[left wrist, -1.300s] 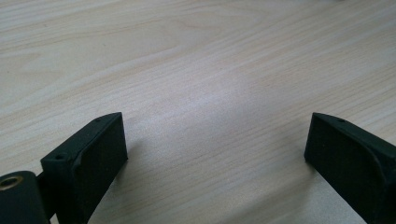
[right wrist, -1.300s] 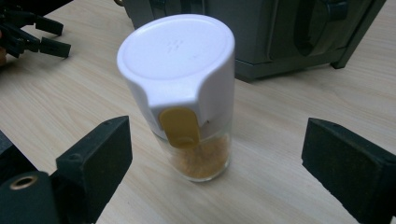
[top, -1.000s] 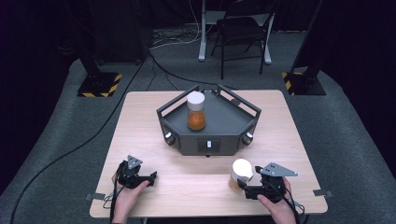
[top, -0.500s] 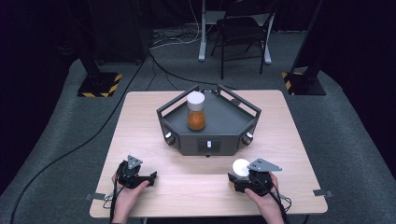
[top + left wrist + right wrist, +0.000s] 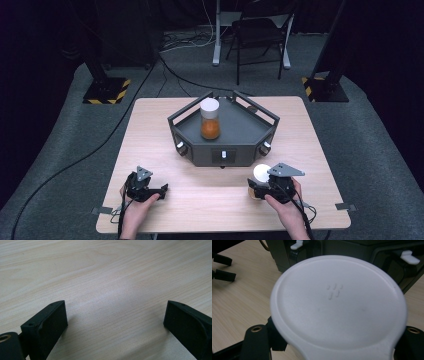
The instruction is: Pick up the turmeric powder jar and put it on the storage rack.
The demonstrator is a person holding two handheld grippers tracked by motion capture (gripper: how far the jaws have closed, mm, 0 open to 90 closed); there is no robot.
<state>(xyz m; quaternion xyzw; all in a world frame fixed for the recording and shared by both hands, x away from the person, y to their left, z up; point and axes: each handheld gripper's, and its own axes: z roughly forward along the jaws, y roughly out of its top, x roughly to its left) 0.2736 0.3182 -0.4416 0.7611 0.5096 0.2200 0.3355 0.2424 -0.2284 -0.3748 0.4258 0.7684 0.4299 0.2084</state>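
Grey carpet floor (image 5: 380, 150), dark surrounds, a black chair (image 5: 260, 35) behind the wooden table (image 5: 150, 130), cables (image 5: 175, 42) trailing

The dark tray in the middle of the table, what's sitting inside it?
One white-lidded jar stands upright on the dark tray, with orange contents in its lower part. What those contents are can't be made out, and the tray floor under the jar is covered.

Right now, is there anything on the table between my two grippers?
No. In the high view, bare wooden table lies between the left gripper and the right gripper, which is at a white-lidded jar. The dark tray sits farther back.
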